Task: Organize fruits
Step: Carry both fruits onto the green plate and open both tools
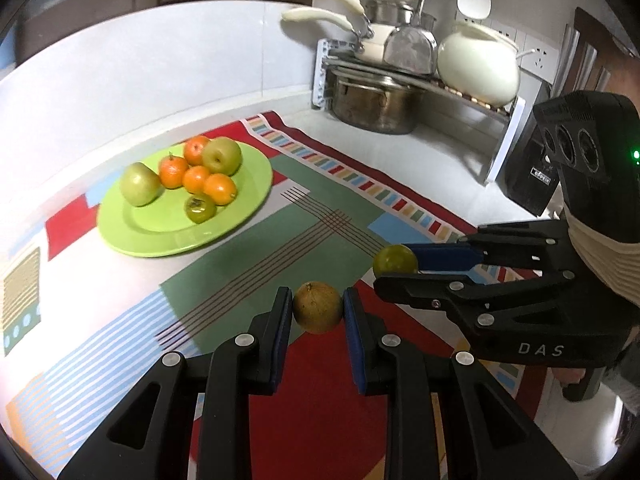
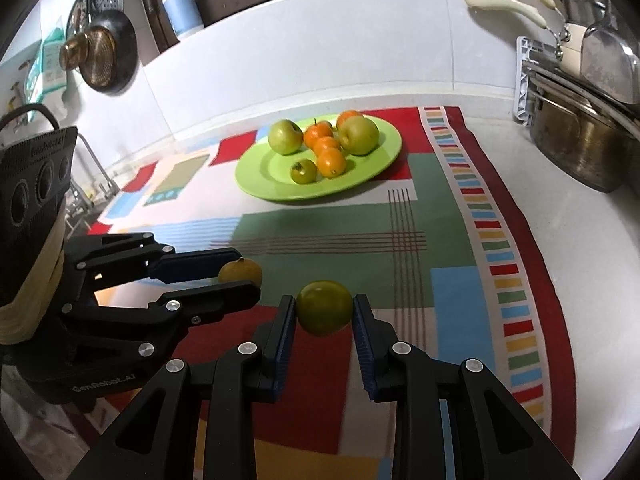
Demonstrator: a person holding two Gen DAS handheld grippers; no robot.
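Note:
My left gripper [image 1: 318, 308] is shut on a small brownish-yellow fruit [image 1: 318, 307] and holds it above the patterned cloth; it also shows in the right wrist view [image 2: 240, 276] with that fruit [image 2: 242, 270]. My right gripper [image 2: 324, 312] is shut on a small green fruit [image 2: 325, 307]; it shows in the left wrist view [image 1: 396, 268] with the green fruit [image 1: 395, 259]. A green plate [image 1: 160, 232] [image 2: 256, 172] holds two green apples, several oranges and a small green persimmon-like fruit [image 1: 199, 208]. Both grippers are well short of the plate.
A patterned cloth [image 2: 460, 248] covers the white counter. A dish rack [image 1: 400, 72] with pots, pans and a white pot stands at the back right. A black box [image 1: 528, 184] stands by the rack. A soap bottle [image 2: 180, 0] and hanging pans [image 2: 100, 52] are at the back left.

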